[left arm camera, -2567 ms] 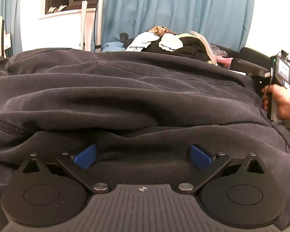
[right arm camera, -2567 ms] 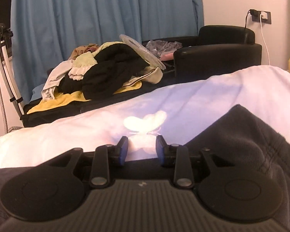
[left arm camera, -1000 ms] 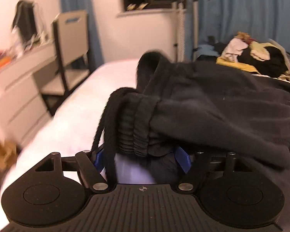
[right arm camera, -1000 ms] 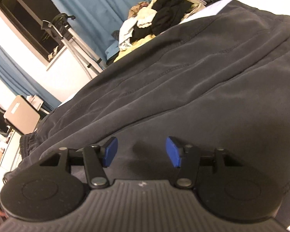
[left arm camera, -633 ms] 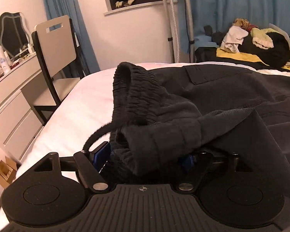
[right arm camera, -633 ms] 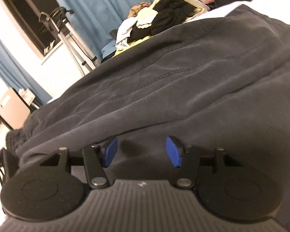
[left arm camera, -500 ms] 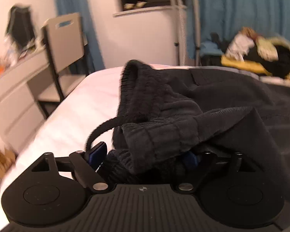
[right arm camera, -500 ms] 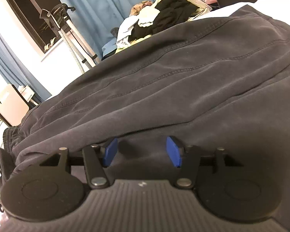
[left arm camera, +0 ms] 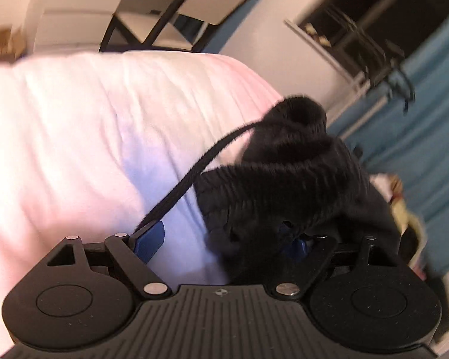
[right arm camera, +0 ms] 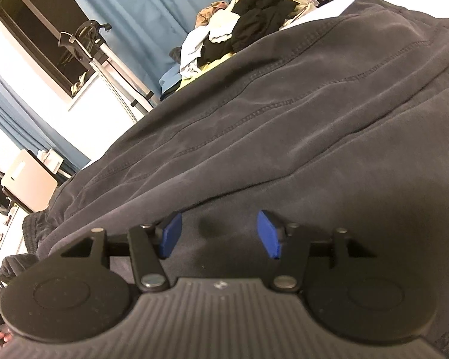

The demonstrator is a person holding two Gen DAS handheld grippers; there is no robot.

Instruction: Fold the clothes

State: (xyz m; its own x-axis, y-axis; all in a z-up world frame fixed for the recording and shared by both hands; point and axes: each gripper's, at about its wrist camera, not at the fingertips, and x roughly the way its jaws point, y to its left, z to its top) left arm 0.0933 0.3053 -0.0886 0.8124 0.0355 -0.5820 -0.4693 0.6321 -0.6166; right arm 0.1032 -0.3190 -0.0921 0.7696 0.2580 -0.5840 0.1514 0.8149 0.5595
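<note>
Dark grey pants (right arm camera: 284,137) lie spread over the white bed. Their ribbed waistband (left arm camera: 284,185) hangs bunched in front of my left gripper (left arm camera: 224,240), draped over the right blue pad; a black drawstring (left arm camera: 194,176) runs to the left pad. The left jaws stand wide apart with white sheet between them. My right gripper (right arm camera: 220,234) is open, its blue pads resting low on the pants fabric without pinching it.
The white bed sheet (left arm camera: 74,125) fills the left of the left wrist view. A chair (left arm camera: 176,21) and window stand beyond. A pile of clothes (right arm camera: 242,30) lies at the back, with blue curtains (right arm camera: 152,3) and a metal stand (right arm camera: 104,56).
The left gripper has swung and tilted sharply toward the bed's edge, with the waistband sliding toward its right pad. The right gripper has stayed nearly still on the pants.
</note>
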